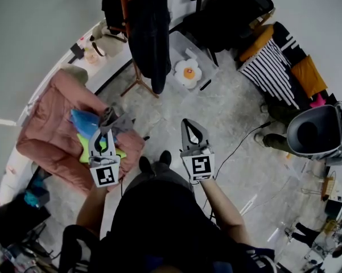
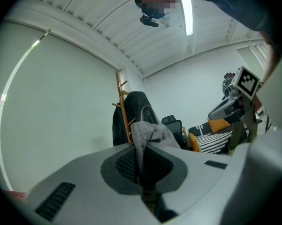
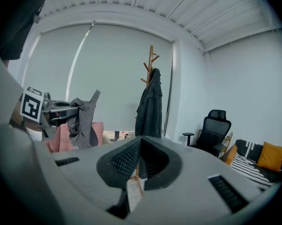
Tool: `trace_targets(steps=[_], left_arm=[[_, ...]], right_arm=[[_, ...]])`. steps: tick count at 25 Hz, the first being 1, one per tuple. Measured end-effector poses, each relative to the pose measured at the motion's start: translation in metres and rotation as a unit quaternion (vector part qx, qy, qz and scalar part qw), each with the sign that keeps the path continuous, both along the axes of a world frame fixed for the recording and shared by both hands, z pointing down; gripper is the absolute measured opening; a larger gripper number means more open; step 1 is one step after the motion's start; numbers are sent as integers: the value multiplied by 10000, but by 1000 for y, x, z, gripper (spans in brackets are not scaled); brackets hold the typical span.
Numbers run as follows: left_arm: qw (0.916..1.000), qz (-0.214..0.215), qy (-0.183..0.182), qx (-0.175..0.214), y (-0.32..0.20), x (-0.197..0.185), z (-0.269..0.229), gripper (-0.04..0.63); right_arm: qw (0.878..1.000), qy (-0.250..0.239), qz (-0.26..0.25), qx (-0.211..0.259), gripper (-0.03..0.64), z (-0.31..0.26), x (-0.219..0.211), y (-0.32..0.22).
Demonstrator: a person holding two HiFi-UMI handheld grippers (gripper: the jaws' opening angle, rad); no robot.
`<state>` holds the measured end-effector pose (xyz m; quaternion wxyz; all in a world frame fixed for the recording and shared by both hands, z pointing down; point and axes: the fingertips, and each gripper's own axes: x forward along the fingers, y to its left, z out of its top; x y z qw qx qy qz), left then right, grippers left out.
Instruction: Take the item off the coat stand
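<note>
Pale speckled floor (image 1: 239,129) and white walls frame a room where a wooden coat stand (image 1: 124,10) carries a dark coat (image 1: 148,33). A person stands well apart from the coat stand, on the near side of its foot, with a gripper in each hand. The left gripper (image 1: 107,120) has its fingers (image 2: 122,165) closed tight on a grey garment (image 1: 119,123), a fold of the cloth pinched between them and bunching up past their tips. That garment is clear of the coat stand and touches none of its pegs. It hangs from the gripper above a pink armchair (image 1: 51,124), which sits to the left of the coat stand in the head view, with blue and yellow-green cloth lying on its seat. The right gripper (image 1: 188,124) is level beside the left one, also well apart from the coat stand. Its fingers (image 3: 124,161) meet at the tips and hold nothing. A black office chair (image 1: 216,16) and a striped cushion (image 1: 270,67) lie to the right of the coat stand, and a white egg-shaped cushion (image 1: 188,71) rests near its foot.
</note>
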<state>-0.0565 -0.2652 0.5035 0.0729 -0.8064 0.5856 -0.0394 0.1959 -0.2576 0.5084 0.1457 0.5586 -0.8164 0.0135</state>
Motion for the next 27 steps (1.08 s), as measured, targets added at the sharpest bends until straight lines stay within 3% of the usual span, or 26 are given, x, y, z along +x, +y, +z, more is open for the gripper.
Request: trace_targets(steps=[27], left_arm=[[9998,-24,173,-50,8,9,0,26]], right_arm=[[9999,140,35,-89,17,2,4,-2]])
